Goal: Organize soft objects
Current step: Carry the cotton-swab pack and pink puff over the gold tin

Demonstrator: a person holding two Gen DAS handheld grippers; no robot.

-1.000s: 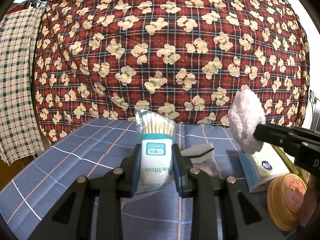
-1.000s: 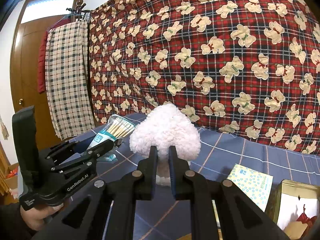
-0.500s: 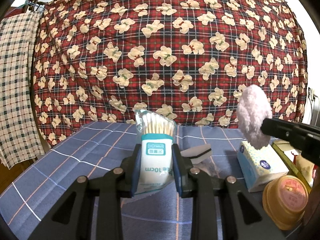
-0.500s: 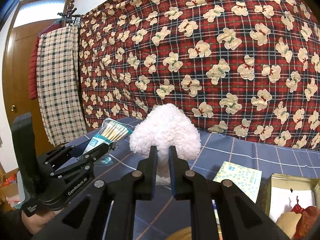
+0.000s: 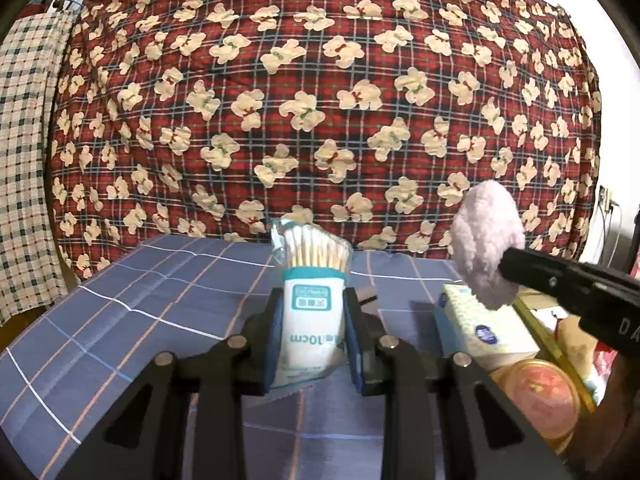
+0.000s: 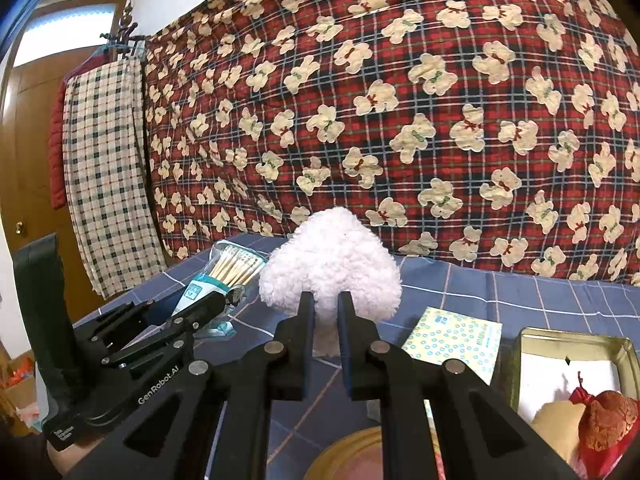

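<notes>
My left gripper [image 5: 314, 300] is shut on a bag of cotton swabs [image 5: 314, 312] and holds it upright above the blue checked tablecloth [image 5: 140, 312]. My right gripper [image 6: 324, 300] is shut on a fluffy pale pink heart-shaped plush [image 6: 330, 264], held in the air. In the left wrist view the plush [image 5: 486, 244] hangs at the right, above a tissue pack [image 5: 480, 328]. In the right wrist view the left gripper with the swabs [image 6: 228, 272] is low at the left.
A gold tin box [image 6: 520, 360] at the right holds a red pouch [image 6: 604, 420] and a beige soft item. A round gold lid [image 5: 540, 396] lies near the front. A tissue pack [image 6: 456, 340] lies flat. A bear-print quilt [image 5: 320, 100] hangs behind.
Both grippers keep their holds. The views have shifted slightly to the right, so the tin box shows more in the right wrist view.
</notes>
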